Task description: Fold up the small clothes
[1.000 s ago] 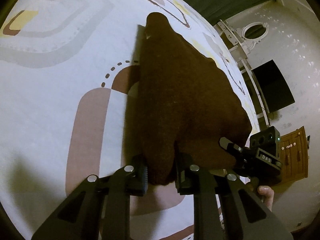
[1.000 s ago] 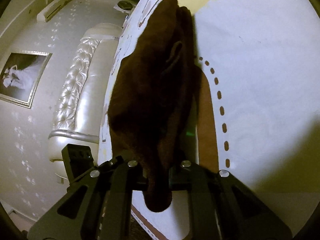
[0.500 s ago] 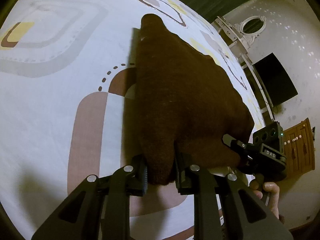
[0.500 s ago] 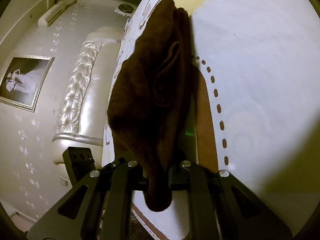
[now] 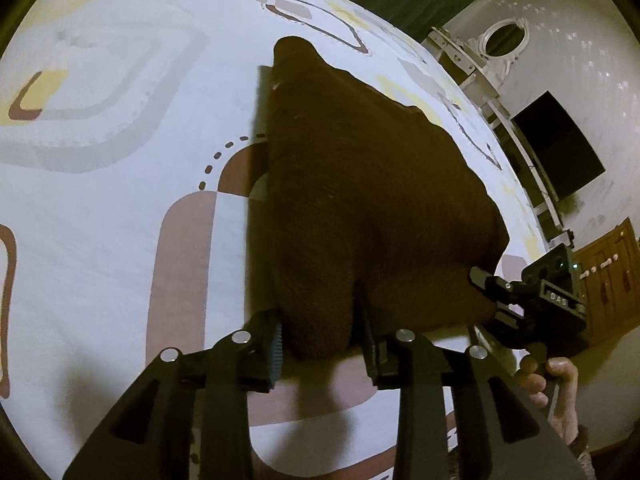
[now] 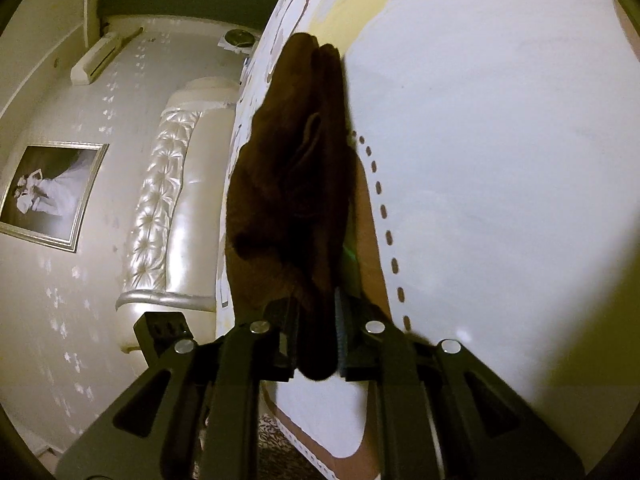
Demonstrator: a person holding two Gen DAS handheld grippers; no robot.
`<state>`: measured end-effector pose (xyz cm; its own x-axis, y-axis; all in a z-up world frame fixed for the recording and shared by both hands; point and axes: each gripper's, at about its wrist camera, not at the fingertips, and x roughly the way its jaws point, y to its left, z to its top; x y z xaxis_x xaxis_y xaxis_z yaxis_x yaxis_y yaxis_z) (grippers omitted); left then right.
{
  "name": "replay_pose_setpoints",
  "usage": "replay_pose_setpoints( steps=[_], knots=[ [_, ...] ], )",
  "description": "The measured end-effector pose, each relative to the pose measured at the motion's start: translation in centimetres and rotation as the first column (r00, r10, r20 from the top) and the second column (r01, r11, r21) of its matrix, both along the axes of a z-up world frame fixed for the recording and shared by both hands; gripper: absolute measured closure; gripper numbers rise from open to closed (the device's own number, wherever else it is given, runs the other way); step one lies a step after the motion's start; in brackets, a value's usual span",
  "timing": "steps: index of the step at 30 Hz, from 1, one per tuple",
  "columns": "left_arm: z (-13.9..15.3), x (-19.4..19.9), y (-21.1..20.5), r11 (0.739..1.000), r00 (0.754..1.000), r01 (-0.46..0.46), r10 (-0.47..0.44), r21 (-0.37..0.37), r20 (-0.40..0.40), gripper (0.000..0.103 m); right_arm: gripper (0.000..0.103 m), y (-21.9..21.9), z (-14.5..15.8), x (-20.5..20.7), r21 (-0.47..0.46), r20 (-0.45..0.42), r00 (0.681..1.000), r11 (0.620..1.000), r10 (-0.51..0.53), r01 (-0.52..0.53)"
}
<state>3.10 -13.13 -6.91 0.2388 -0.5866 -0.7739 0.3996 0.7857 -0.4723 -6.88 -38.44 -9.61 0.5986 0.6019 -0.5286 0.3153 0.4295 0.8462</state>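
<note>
Brown knit cloth (image 5: 360,200) caught at its near edge by both grippers and stretched over a white patterned bedsheet (image 5: 100,208), far end resting on the sheet. Left gripper (image 5: 320,344) jaws opening, a thick fold of the cloth between them; left pad seems just clear of the fabric, right pad at its edge, though contact hard to judge. Right gripper (image 6: 316,344) jaws also opening, a narrower bunch of the cloth lying between the ribbed pads and seemingly touching them.

Seen only from the left wrist: the right gripper (image 5: 492,296) from the side at the cloth's right corner, a hand (image 5: 556,392) on its handle, a dark screen (image 5: 556,148) and a wooden door (image 5: 612,276) on the far wall. Seen only from the right wrist: a folded pucker in the cloth's middle, a tufted cream headboard (image 6: 168,200), a framed picture (image 6: 52,196) and a wall air conditioner (image 6: 100,60).

Sheet under the cloth hidden; a green glint beside the cloth's right edge too small to identify. Garment type not discernible.
</note>
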Motion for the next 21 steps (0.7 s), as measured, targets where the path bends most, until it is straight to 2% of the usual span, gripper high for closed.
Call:
replay_pose_setpoints(
  steps=[13,16,18,21],
  knots=[
    [0.9,-1.3,-0.1,0.998,0.998,-0.024,0.02,0.062,0.064,0.037,0.076,-0.6,1.2,-1.9,-0.02,-0.012,0.999,0.999,-0.04,0.039],
    [1.5,-1.3,0.5,0.999,0.997,-0.027,0.024,0.033,0.073,0.036,0.065,-0.8,1.8,-1.8,-0.023,-0.007,0.999,0.999,-0.042,0.041],
    [2.2,-0.9,0.9,1.0,0.996,-0.024,0.023,0.01,0.087,0.036,0.049,-1.2,2.3,-1.4,-0.029,0.01,0.999,0.998,-0.054,0.054],
    [3.2,0.4,1.2,1.0,0.994,-0.007,0.01,-0.02,0.11,0.031,0.039,-2.5,3.4,0.6,-0.048,0.045,0.996,0.996,-0.071,0.073]
  ],
)
